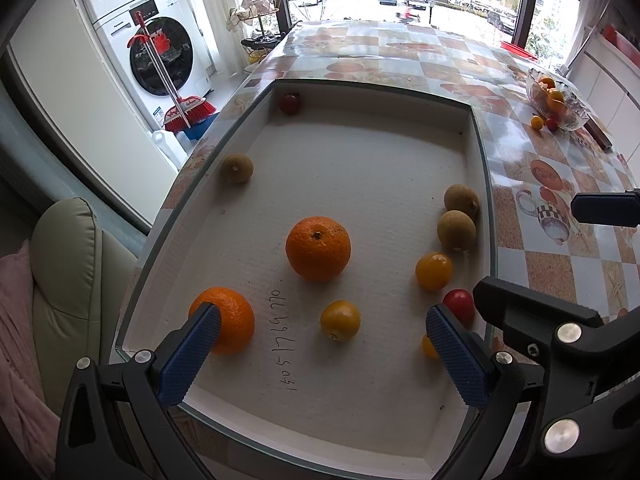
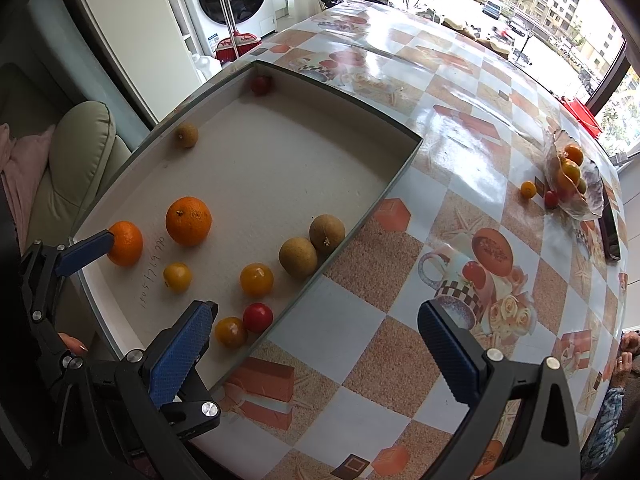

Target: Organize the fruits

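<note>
Left wrist view
- Left gripper (image 1: 320, 344): jaws spread wide, holding nothing, poised over the near end of the tray.
- Tray (image 1: 476, 168): shallow white box on the table, walls low (enough, it seems, to stop fruit rolling off).
- Large orange (image 1: 318, 249): mid-tray, stem up, standing alone.
- Smaller orange (image 1: 230, 320): near left corner, partly behind the left blue finger (image 1: 192, 356).
- Yellow tomato (image 1: 340, 320): between the fingers' line of reach, likely the next pick.
- Brown round fruits (image 1: 458, 230): two against the right wall, touching each other; a third (image 1: 237, 168) sits by the left wall.
- Red tomato (image 1: 290, 103): far corner, well apart from the rest.
- Second red tomato (image 1: 460, 306): just beside the right blue finger.

Right wrist view
- Right gripper (image 2: 316, 344): jaws wide, empty, held over the patterned tablecloth (image 2: 360, 344) just outside the tray's right wall, probably waiting its turn.
- Glass bowl (image 2: 580, 196): far right of the table, already holding several orange-yellow fruits; apparently the sorting destination.
- Strays by the bowl: one yellow tomato (image 2: 528, 189) and one red (image 2: 551, 199) lie on the cloth beside it, outside it.
- Task progress: judged early; most fruit remains scattered in the tray.
- Caution: round fruits roll easily under a closing jaw.
</note>
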Demonstrator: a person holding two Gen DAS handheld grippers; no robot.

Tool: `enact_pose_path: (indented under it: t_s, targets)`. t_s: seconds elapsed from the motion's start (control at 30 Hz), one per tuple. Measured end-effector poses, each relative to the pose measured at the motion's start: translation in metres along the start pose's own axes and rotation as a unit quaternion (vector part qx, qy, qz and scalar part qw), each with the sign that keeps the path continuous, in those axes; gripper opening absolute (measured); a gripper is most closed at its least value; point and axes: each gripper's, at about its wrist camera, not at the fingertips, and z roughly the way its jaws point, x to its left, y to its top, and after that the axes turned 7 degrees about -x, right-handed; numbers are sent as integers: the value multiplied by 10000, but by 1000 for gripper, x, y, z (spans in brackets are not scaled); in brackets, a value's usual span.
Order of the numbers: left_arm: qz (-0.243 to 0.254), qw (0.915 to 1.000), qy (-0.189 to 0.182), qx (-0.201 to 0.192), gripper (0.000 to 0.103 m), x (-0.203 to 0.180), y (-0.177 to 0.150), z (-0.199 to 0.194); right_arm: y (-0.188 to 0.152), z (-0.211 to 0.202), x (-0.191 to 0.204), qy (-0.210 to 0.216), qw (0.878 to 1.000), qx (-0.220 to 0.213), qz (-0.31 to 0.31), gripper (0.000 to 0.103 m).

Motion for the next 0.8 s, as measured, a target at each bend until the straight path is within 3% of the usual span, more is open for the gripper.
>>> enact_pose_path:
  t_s: [0.8]
  targets:
    - [10, 10000, 6, 16, 103, -3, 0, -1, 0, -1, -2, 0, 10000, 7, -1, 103]
